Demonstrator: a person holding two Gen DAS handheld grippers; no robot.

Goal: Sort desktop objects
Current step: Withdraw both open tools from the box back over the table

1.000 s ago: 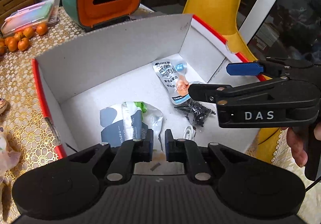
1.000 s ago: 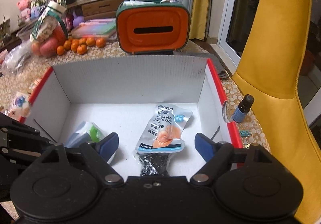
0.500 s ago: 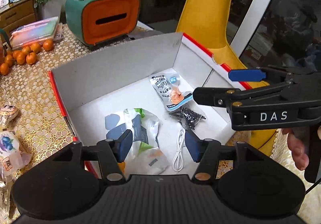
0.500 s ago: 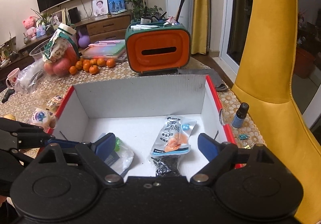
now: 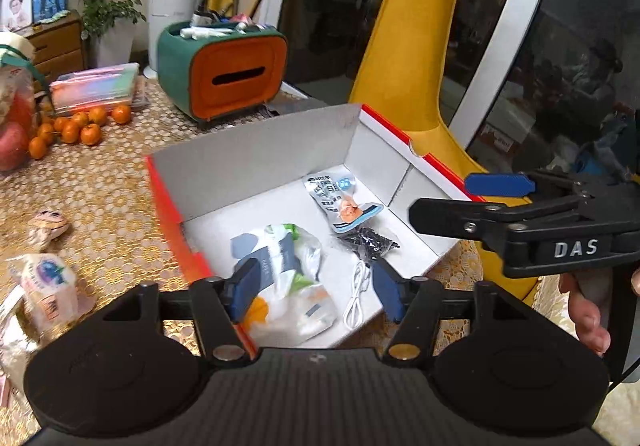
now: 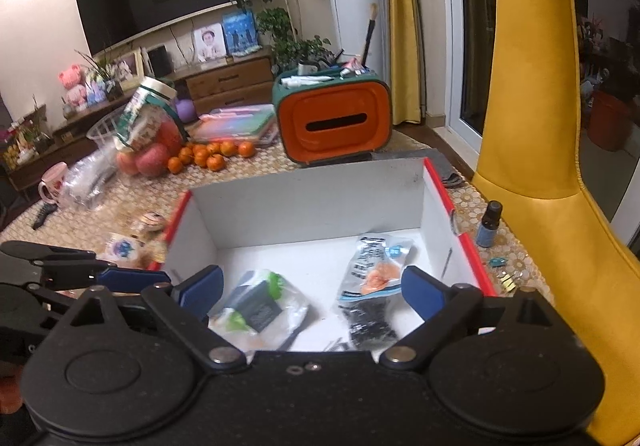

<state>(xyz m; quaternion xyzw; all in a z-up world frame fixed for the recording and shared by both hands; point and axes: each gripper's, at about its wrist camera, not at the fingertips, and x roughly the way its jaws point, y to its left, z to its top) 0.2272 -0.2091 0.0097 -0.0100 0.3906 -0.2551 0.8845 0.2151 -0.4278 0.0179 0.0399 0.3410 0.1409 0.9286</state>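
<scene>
Both my grippers hover empty over the box, between picks.

Off my left gripper (image 5: 312, 292), jaws apart, soft crinkly snack packets (image 5: 44, 282) wait on the lace cloth; I judge one is my next grab. Below it, the white cardboard box (image 5: 256, 162) holds a clear plastic bag (image 5: 296, 278), a white cable (image 5: 356, 302), a glossy snack pouch (image 5: 340, 198). Right gripper (image 6: 312, 292) spread wide, nothing held.

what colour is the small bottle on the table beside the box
Blue with a black cap; the small bottle shows best in the right wrist view.
</scene>
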